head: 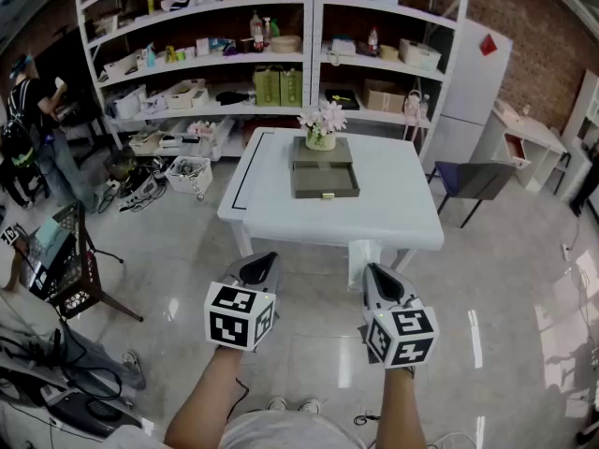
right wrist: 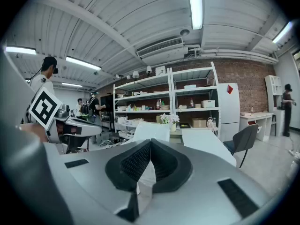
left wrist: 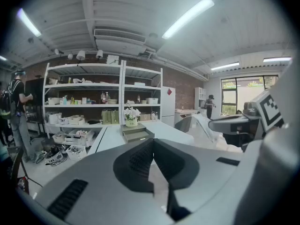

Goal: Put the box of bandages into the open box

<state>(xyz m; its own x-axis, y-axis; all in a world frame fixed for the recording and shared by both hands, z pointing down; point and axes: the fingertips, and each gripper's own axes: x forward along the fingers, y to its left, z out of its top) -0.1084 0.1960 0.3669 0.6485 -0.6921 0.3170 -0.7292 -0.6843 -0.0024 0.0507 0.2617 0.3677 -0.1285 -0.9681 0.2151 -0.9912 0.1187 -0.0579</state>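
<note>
**While Both Grippers Were Held Shut, the Table Was Not Yet Reached**

Although a box of bandages was called for, none could be picked out in any view; it was judged too small to tell among the things ahead. The left gripper (head: 261, 266) and the right gripper (head: 378, 277) were held side by side over the floor, well short of the white table (head: 398, 215), each with its jaws closed on nothing. The olive open box (head: 325, 182) was seen straight ahead, about midway between the two grippers, its length laid away from the person toward the flower pot (head: 321, 125). Neither gripper was placed clearly nearer, so an approach was judged necessary first.
</note>
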